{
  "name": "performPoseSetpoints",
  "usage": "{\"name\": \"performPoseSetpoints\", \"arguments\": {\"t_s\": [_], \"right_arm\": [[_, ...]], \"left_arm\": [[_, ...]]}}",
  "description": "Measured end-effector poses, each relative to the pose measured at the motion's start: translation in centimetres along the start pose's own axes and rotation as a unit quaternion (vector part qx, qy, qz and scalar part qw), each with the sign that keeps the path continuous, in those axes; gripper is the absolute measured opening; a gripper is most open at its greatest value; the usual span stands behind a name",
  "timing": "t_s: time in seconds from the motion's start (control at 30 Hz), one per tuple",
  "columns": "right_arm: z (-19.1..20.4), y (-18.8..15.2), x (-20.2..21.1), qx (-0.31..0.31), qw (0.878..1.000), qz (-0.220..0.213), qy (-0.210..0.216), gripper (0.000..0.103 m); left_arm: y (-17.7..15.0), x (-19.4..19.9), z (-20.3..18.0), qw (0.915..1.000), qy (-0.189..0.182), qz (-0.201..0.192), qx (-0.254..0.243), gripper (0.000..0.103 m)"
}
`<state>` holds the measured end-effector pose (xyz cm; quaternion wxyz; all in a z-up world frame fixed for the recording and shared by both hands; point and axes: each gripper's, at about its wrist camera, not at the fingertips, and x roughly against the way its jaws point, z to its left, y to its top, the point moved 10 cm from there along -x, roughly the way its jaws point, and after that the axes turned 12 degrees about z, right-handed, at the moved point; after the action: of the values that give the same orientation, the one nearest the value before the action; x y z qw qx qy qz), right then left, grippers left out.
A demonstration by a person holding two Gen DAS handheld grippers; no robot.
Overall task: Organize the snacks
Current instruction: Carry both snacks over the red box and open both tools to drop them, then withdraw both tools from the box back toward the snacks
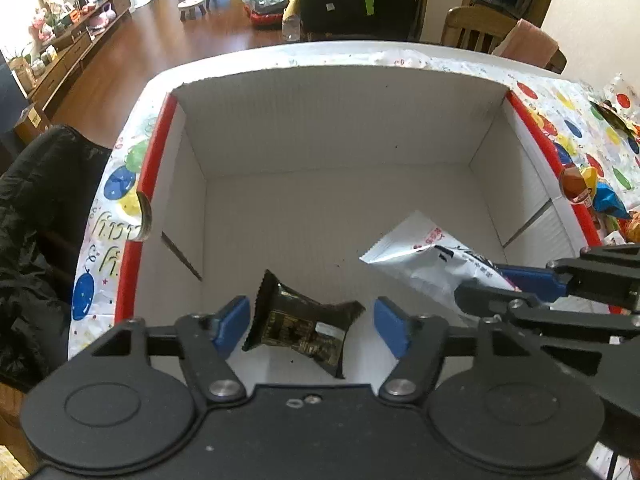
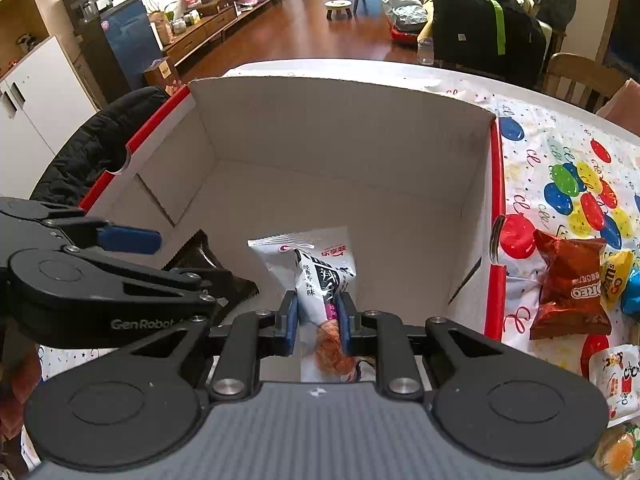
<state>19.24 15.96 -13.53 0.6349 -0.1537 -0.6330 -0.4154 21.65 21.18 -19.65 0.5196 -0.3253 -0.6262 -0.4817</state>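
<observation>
One box (image 2: 340, 152) held two packets: one black (image 1: 298, 326), one white (image 2: 320, 276). Two tongs (image 1: 312, 320) (image 2: 318, 320) were there.

Right tool (image 2: 318, 318): clamped on white snack packet (image 2: 320, 264) inside cardboard box (image 2: 340, 140); Oreo packet (image 2: 570, 292) at 3 o'clock.

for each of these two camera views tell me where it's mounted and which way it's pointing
Left wrist: behind the left gripper, looking down into the cardboard box; its open blue pads straddle a black snack packet.
Right wrist: behind the right gripper, facing the same box; its pads pinch a white snack bag.
Shared: box, both packets, and each view catches the other gripper entering from the side.
</observation>
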Motion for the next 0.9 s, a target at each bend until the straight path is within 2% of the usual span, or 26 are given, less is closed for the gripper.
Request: {"name": "performPoseSetpoints", "arguments": {"t_s": [0.17, 0.37, 0.9], "right_arm": [[-0.2, -0.2, 0.6, 0.001, 1.000, -0.006, 0.005, 0.021], [0.0, -0.5, 2.1, 0.003, 1.000, -0.017, 0.012, 0.021], [0.5, -2.4, 10.0, 0.002, 0.994, -0.100, 0.035, 0.023]], "left_arm": [[-0.1, 0.6, 0.3, 0.9999, 0.006, -0.009, 0.000, 0.080], [-0.5, 2.2, 0.3, 0.9996, 0.006, -0.028, 0.001, 0.085], [-1.6, 9.8, -1.5, 0.9921, -0.027, -0.122, -0.010, 0.085]]}}
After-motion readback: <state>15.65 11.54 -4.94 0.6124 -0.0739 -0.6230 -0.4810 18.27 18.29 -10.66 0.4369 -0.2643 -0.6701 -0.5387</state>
